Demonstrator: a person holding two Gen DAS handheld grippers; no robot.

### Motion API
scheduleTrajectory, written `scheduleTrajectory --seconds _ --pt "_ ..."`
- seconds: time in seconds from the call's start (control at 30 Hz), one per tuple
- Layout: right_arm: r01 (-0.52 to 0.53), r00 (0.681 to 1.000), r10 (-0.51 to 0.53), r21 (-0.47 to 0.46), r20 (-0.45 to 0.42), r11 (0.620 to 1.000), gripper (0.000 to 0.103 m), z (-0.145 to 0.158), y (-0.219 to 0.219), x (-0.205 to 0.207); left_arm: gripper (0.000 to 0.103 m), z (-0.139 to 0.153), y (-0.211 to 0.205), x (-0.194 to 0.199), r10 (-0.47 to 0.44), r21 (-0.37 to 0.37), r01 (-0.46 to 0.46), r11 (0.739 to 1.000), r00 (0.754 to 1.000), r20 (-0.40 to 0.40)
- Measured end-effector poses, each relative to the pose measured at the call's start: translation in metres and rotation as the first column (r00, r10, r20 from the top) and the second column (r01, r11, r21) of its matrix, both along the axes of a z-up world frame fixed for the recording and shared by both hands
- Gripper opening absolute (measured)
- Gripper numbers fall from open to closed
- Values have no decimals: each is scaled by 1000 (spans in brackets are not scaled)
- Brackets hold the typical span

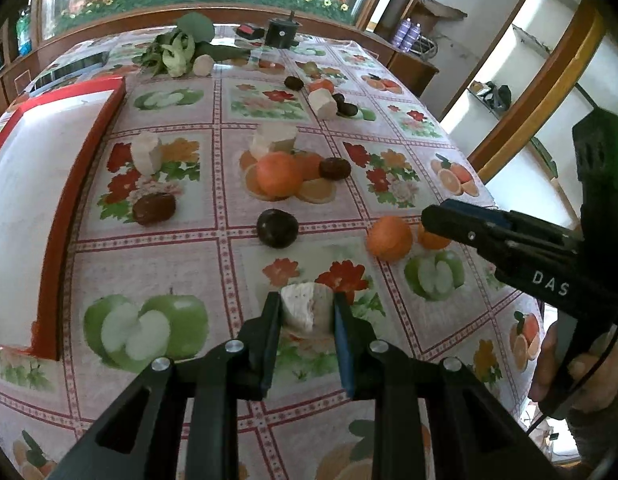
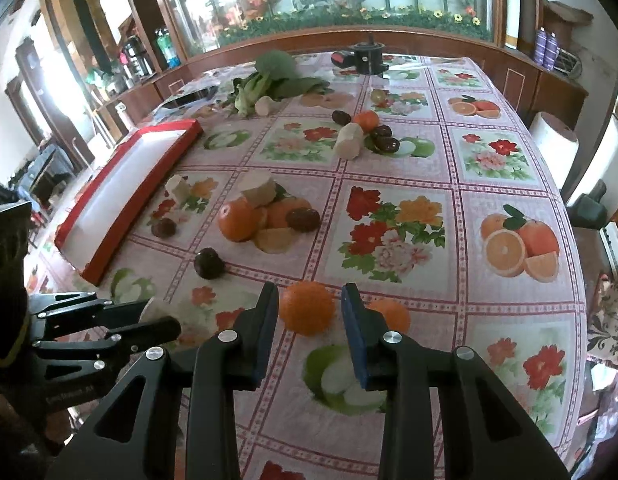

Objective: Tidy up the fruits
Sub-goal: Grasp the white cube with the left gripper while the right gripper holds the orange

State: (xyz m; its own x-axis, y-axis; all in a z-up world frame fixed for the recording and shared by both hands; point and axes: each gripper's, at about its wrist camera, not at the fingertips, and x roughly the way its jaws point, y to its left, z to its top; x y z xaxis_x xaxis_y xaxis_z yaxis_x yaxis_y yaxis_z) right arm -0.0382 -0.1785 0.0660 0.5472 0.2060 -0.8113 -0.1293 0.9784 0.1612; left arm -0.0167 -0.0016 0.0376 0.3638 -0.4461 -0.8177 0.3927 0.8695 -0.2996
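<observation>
My left gripper point(image 1: 307, 312) is shut on a pale white fruit chunk point(image 1: 305, 306) that rests on the tablecloth; it shows from the side in the right wrist view point(image 2: 145, 320). My right gripper point(image 2: 309, 300) is open, its fingers either side of a small orange point(image 2: 307, 307) without touching it; a second small orange point(image 2: 391, 314) lies just right of the right finger. In the left wrist view the right gripper point(image 1: 449, 220) reaches in by these oranges point(image 1: 389, 238). A red tray point(image 1: 49, 200) with a white inside lies at the left.
Further out on the table lie a big orange point(image 1: 278, 173), white chunks point(image 1: 147, 154) point(image 1: 275, 139) point(image 1: 323, 103), dark brown fruits point(image 1: 154, 208) point(image 1: 277, 227) point(image 1: 334, 168), leafy greens point(image 1: 181, 50) and a black device point(image 1: 281, 32). The table edge runs along the right.
</observation>
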Motion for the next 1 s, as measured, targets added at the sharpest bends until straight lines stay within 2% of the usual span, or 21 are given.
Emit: scheduleTrajectory --seconds 0.07,0.17,0.23,0.33,0.37,0.47,0.53,0.57,0.6,0.73,0.8,1.0 --pt "14 1000 -14 -27 -11 1000 33 -3 0 0 28 -1 4 0 4 6 -4 1000 1000 1" --pt "9 997 -8 8 -71 1000 33 -13 0 3 28 -4 8 -1 2 8 -2 1000 1000 -8" --pt "-13 997 15 18 -79 1000 36 -16 8 5 28 -6 10 -2 0 7 0 1000 1000 -13" --pt "-32 996 31 -9 -80 999 50 -22 22 6 28 -8 11 -4 -5 5 6 1000 1000 -23" --pt "-42 996 40 -19 -77 999 59 -24 26 8 28 -9 11 -5 -7 7 7 1000 1000 -23" --pt "-37 996 31 -66 -86 997 63 -27 29 11 28 -11 12 -7 -10 8 10 1000 1000 -27" --pt "-28 996 22 -73 -88 997 63 -30 25 14 28 -13 12 -8 -10 9 10 1000 999 -33" --pt "-24 996 17 -82 -86 996 60 -31 23 15 28 -14 12 -8 -9 8 9 1000 999 -36" --pt "-20 997 14 -99 -70 995 52 -31 22 15 28 -15 12 -7 -8 7 8 1000 999 -40" --pt "-35 998 25 -162 -65 986 39 -32 22 15 28 -18 10 -5 -6 2 6 1000 998 -55" --pt "-28 997 18 -135 -74 990 36 -29 17 12 28 -18 9 -4 -8 -2 8 1000 998 -58" --pt "-14 997 10 -51 -74 999 36 -22 12 -5 28 -16 8 -3 -14 -8 13 1000 998 -55"
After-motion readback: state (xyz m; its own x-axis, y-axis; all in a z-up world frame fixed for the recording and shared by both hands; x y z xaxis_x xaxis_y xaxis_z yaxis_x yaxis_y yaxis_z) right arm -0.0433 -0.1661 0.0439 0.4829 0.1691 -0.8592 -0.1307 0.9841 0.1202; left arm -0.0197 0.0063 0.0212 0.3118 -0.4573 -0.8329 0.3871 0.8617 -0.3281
